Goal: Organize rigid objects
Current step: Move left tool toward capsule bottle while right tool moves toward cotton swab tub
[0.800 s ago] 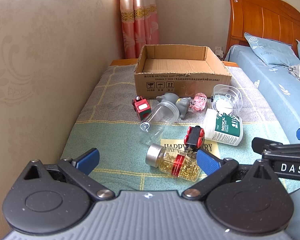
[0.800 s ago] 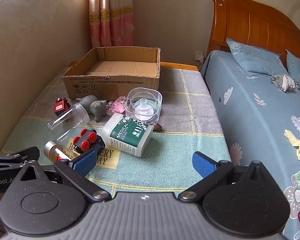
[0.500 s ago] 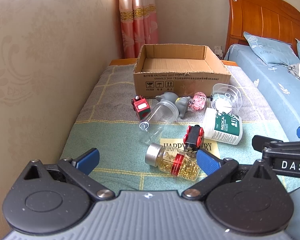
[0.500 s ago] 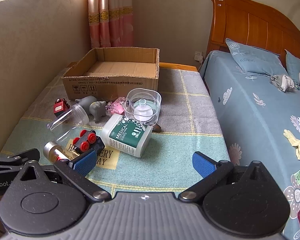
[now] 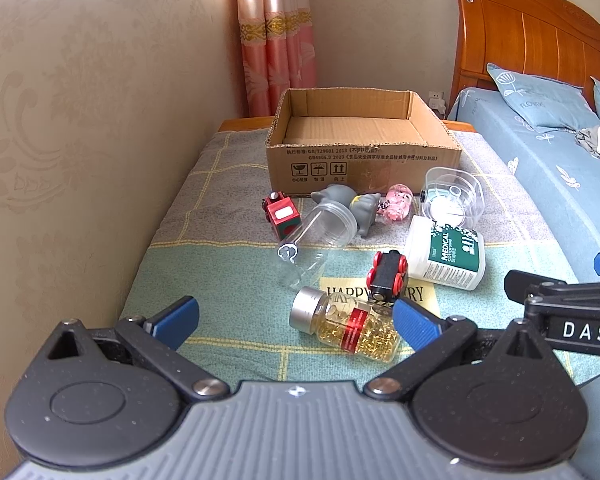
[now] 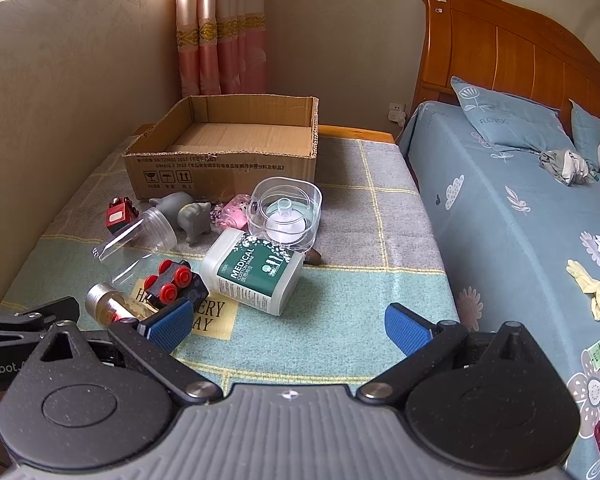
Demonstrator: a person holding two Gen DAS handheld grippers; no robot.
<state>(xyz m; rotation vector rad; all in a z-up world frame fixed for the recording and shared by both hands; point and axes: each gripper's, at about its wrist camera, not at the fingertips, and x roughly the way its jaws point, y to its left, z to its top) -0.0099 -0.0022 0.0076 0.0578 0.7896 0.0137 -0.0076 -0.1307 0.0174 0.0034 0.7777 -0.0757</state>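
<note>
An empty cardboard box (image 5: 364,156) (image 6: 220,168) stands at the far end of the cloth-covered table (image 5: 228,264). In front of it lie a red toy block (image 5: 282,216), a clear plastic jar (image 5: 320,236), grey elephant figures (image 5: 352,204), a pink charm (image 5: 398,202), a clear square container (image 5: 452,200) (image 6: 286,212), a white and green cotton swab tub (image 5: 444,256) (image 6: 252,272), a black toy car with red wheels (image 5: 386,276) (image 6: 172,284) and a bottle of gold capsules (image 5: 348,328). My left gripper (image 5: 296,322) and right gripper (image 6: 286,326) hover open above the near table edge, holding nothing.
A wall runs along the table's left side. A bed (image 6: 520,220) with blue sheets and a wooden headboard (image 6: 500,48) borders the right. Pink curtains (image 5: 276,40) hang behind the box. Small items lie on the bed at the right (image 6: 592,288).
Both grippers have drifted slightly, the scene shifting a little in each view. No object has moved and both grippers stay open.
</note>
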